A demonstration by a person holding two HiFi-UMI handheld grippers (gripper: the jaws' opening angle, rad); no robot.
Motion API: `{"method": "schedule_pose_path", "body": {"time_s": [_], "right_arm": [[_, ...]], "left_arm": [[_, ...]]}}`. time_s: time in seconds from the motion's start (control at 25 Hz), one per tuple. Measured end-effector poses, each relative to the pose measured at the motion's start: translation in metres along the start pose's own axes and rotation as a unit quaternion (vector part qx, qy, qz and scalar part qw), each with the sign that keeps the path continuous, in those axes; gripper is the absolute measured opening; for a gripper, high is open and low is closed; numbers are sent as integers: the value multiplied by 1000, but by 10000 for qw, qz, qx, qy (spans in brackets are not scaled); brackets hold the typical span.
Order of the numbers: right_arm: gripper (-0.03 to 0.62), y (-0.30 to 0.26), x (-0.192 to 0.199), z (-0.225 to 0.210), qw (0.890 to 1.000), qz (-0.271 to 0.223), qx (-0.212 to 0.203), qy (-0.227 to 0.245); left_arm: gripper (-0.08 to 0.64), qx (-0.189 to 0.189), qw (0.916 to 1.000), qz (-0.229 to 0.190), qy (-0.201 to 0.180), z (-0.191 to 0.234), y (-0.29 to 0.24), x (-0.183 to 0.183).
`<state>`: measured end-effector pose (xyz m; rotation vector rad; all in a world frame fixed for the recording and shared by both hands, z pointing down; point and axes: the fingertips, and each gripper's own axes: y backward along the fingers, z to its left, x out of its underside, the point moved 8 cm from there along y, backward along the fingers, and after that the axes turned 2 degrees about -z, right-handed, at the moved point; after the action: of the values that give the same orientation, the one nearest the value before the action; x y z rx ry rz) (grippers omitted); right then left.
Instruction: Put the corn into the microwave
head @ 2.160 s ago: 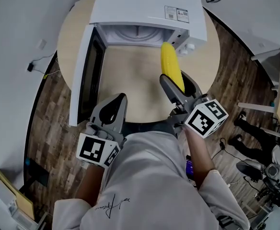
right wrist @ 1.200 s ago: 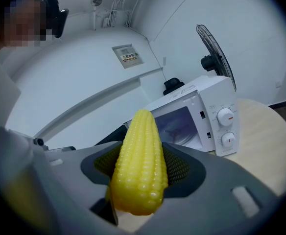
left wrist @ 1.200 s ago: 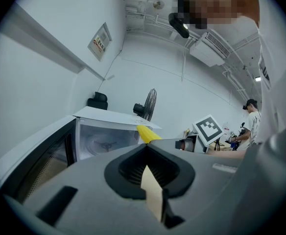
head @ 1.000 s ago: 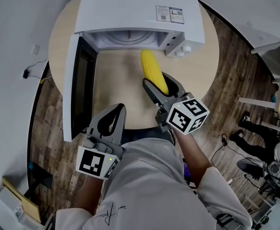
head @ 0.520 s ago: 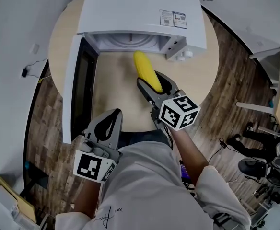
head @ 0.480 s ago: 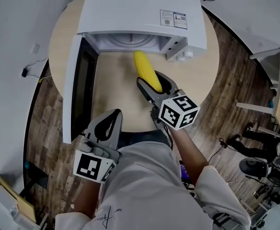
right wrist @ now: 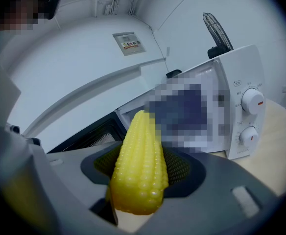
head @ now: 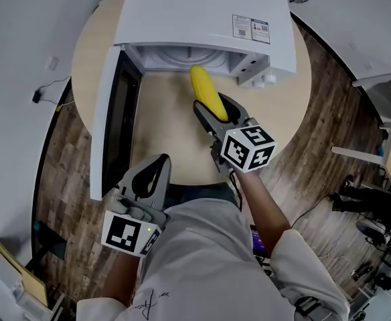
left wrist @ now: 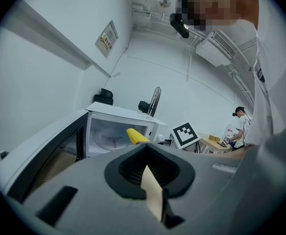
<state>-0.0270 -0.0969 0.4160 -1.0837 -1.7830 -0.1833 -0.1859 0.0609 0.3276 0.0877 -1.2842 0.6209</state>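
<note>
The corn (head: 205, 93), pinched in the right gripper's (head: 215, 108) jaws, pointed toward 11 o'clock at the microwave (head: 195, 12), its sticker (head: 251, 27) illegible; the left gripper's (head: 152, 172) jaws were pressed together.

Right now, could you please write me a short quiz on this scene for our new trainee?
1. True or false: the door of the microwave stands open.
2. Fill in: the left gripper has its jaws ____ and holds nothing.
3. What grips the corn? A) the left gripper B) the right gripper C) a bare hand

Key: 1 true; 2 shut; 3 B.
</note>
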Motion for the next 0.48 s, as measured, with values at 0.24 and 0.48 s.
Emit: {"method": "schedule_pose_path", "body": {"time_s": [0.24, 0.48], "right_arm": [[265, -13, 0, -12, 9999, 18, 117, 46], [264, -26, 2, -14, 9999, 57, 108, 53]], "left_arm": [[-8, -55, 10000, 42, 10, 2, 0, 2], [-8, -118, 9998, 99, 110, 3, 1, 7]]}}
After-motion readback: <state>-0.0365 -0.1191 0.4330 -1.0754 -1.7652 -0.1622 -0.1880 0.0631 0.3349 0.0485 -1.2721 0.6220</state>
